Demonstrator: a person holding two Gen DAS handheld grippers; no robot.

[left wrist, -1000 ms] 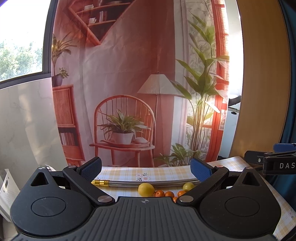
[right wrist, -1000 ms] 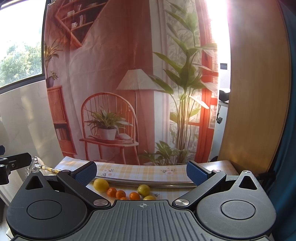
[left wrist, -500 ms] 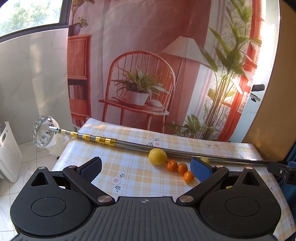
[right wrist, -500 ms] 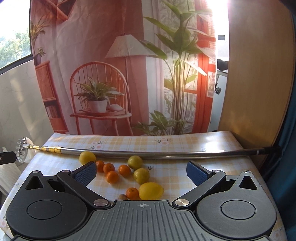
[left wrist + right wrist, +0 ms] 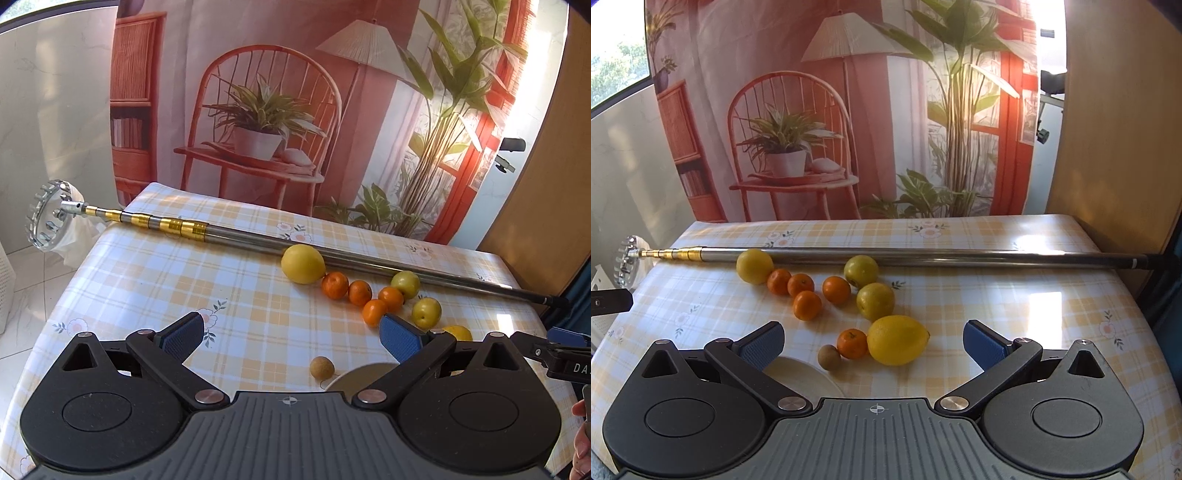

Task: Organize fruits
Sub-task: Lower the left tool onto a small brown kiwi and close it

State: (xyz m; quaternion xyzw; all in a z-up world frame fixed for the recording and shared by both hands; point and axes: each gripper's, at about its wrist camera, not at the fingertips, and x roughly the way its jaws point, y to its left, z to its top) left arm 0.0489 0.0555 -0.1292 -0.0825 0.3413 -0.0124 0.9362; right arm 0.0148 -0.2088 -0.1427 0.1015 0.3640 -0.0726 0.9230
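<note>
Fingers of both the left gripper (image 5: 291, 334) and right gripper (image 5: 873, 339) stand apart, empty, above the bench (image 5: 1015, 306), so sorting seems unstarted; the near lemon (image 5: 897, 339) likely goes first.

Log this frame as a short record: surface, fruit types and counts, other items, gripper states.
surface: table with checked cloth
oranges: five small, e.g.
lemons: two
yellow-green fruits: two
brown fruit: one
plate: near edge, partly hidden
pole: telescopic, behind the fruit
left gripper: open, empty
right gripper: open, empty
</note>
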